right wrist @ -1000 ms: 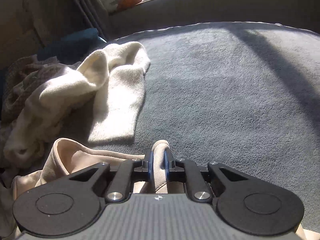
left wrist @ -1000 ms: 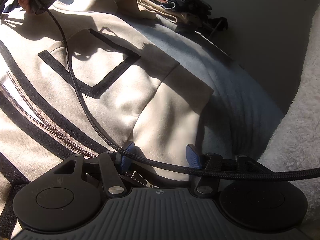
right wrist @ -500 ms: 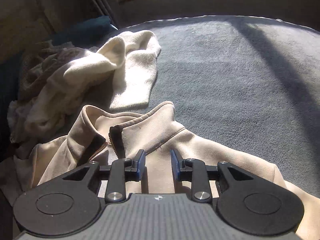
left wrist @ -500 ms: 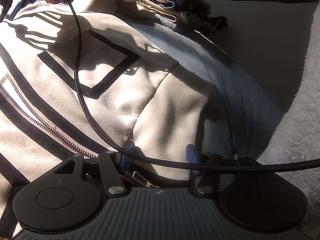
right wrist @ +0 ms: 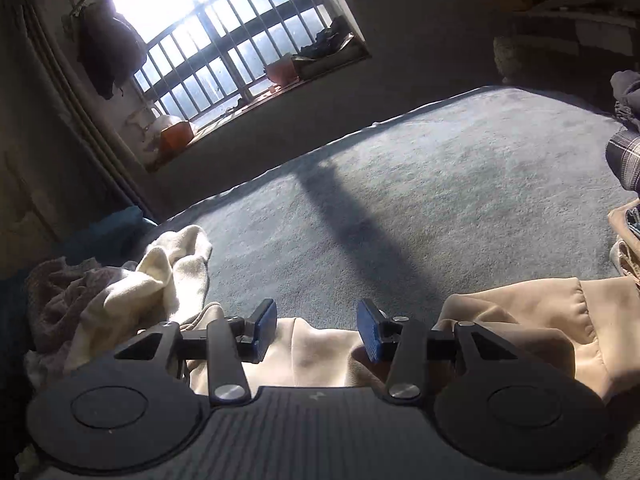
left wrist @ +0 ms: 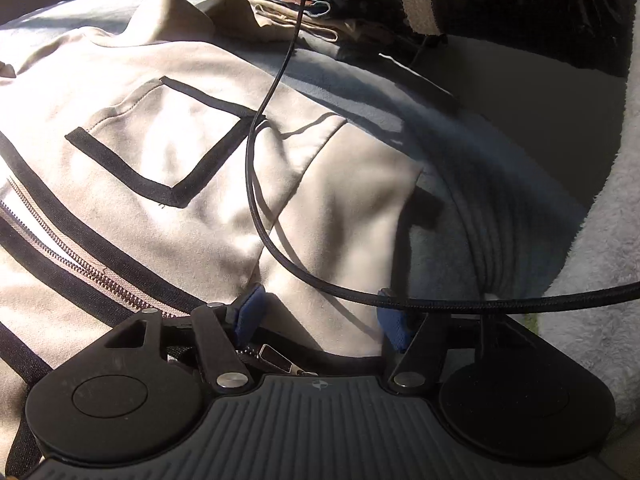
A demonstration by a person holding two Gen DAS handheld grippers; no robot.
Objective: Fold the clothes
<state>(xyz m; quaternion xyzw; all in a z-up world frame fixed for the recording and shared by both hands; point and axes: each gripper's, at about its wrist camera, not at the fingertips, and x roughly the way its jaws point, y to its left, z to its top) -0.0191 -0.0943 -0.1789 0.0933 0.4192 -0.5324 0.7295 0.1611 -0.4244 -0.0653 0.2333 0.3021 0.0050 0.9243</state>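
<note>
Left wrist view is showing the left tongs (left wrist: 322,314) gaping apart over a soft beige zip jacket (left wrist: 192,152) with black-taped pocket, lying flat on the grey fleece blanket (right wrist: 400,184). Right tongs (right wrist: 316,330) are hanging apart above its crumpled collar.

A grey-blue bed (right wrist: 420,208) carried the beige zip jacket (left wrist: 192,168); left of the jacket, crumpled cream clothes (right wrist: 160,280) lay.
</note>
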